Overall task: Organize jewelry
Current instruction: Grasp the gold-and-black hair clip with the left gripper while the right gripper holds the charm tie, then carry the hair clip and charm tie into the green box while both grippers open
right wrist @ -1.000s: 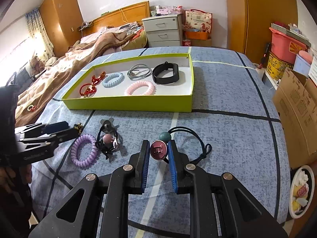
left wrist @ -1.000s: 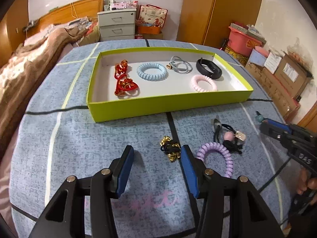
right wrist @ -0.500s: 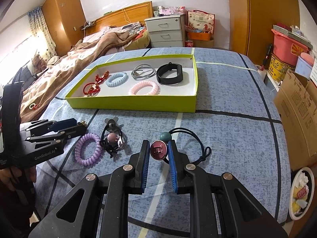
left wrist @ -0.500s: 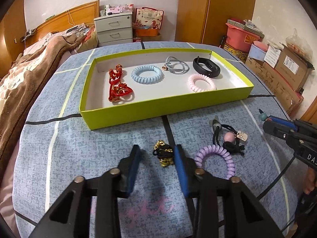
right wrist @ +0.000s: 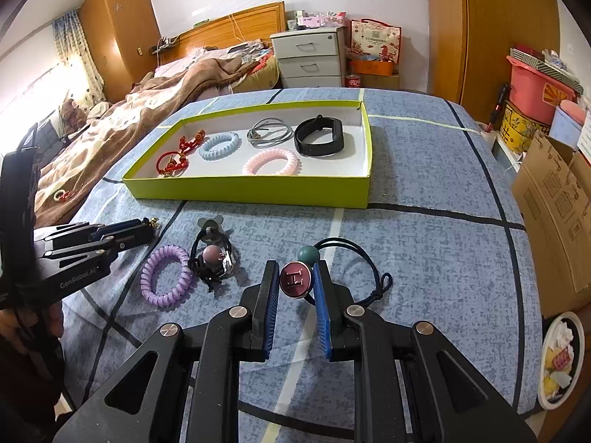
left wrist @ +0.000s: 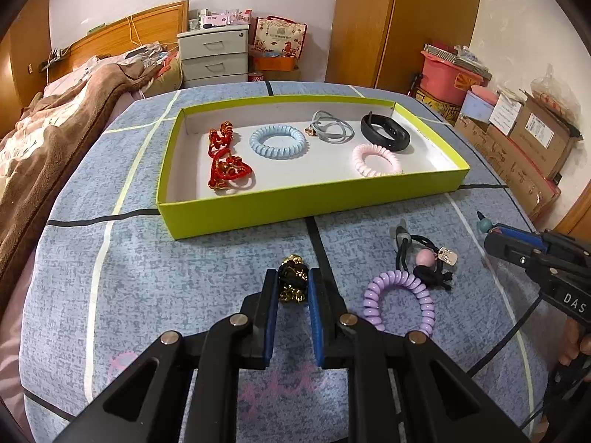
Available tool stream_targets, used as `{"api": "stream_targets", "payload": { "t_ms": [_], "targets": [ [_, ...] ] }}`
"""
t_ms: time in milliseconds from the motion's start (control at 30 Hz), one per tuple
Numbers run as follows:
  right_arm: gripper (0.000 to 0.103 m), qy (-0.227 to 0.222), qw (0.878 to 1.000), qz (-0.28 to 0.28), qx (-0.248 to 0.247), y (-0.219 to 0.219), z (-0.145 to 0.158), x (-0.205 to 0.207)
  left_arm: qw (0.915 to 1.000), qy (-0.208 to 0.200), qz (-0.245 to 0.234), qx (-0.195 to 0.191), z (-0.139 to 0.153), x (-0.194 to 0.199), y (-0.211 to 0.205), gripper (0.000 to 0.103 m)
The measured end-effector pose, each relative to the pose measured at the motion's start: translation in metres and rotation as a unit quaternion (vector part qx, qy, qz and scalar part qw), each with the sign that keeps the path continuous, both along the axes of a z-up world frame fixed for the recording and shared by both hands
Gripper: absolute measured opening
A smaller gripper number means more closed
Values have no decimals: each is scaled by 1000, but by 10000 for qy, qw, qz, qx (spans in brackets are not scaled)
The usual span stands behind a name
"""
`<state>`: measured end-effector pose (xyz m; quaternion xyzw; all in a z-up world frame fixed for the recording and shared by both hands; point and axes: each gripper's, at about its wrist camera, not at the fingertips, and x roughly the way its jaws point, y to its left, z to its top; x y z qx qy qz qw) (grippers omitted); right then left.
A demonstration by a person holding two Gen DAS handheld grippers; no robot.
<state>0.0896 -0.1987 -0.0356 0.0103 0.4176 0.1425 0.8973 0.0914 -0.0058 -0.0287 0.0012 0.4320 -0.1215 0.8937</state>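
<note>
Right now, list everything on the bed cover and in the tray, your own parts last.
tray: 1, lime green, on the blue cover
red knotted cords: 2, tray's left end
coil ties: 2, light blue and pink, in tray
grey ties: 1 bunch, in tray
black band: 1, tray's right end
purple coil tie: 1, on cover
black tie with pink bead: 1, beside it
left gripper: jaws shut on black-gold tie
right gripper: jaws shut on maroon H tie

Black hand-held gripper [left wrist: 292, 288] frames, blue finger pads [right wrist: 320, 304] (ribbed), silver pivot screws [right wrist: 238, 311].
</note>
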Motion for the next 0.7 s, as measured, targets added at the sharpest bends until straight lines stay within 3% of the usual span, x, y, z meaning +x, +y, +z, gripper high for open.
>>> {"api": "stream_targets", "payload": {
  "t_ms": [200,700],
  "targets": [
    [20,-71,9999,-20,74,-2,4,-2,9995,-41,25,-326,8,-4,8,17],
    [20,-422,9990,65,86,7,35,21,9980,-372,28,-506,41,11,15,17]
  ]
}}
